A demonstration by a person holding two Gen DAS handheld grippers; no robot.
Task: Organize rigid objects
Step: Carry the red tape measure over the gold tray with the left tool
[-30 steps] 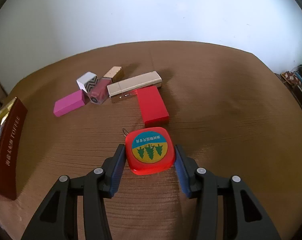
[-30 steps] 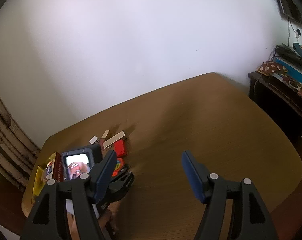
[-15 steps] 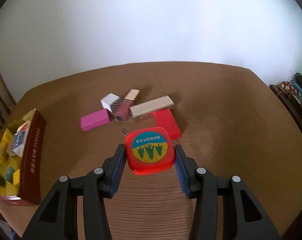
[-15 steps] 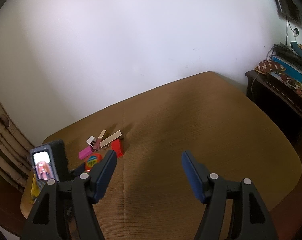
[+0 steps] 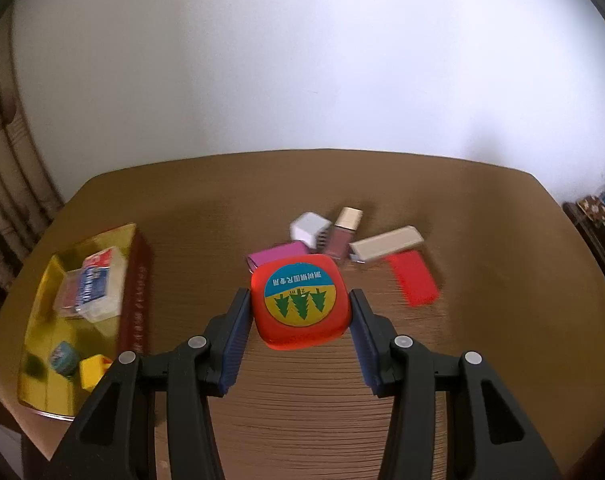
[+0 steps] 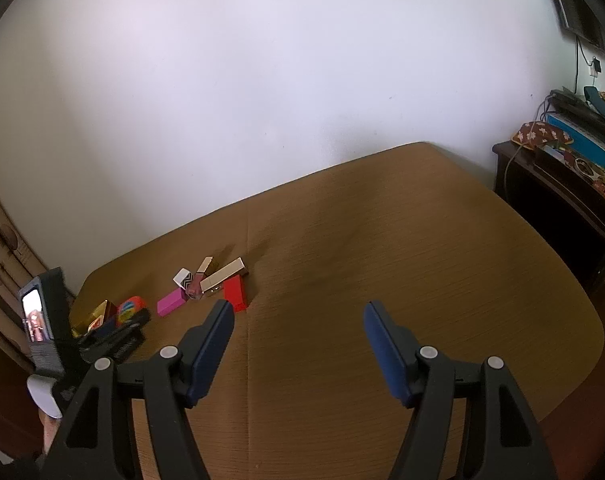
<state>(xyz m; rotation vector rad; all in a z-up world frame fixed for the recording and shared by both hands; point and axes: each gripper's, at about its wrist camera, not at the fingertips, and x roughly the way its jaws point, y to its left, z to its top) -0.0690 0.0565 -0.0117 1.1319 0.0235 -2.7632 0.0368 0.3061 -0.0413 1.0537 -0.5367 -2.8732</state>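
Left gripper [image 5: 300,312]: fingers clamped on the red tape measure [image 5: 299,306], held clear above the desk [image 5: 482,232], label face up. Beyond it, at 12 to 1 o'clock of the left wrist view, a cluster lies on the desk: pink block [image 5: 278,257], white block [image 5: 309,228], lip gloss tube [image 5: 342,234], beige bar [image 5: 386,243], red block [image 5: 412,282]; the pink block is partly hidden by the tape measure. At 9 o'clock, an open yellow-lined box [image 5: 136,280] with small items inside. Right gripper [image 6: 298,334]: fingers apart, nothing between them, above bare desk.
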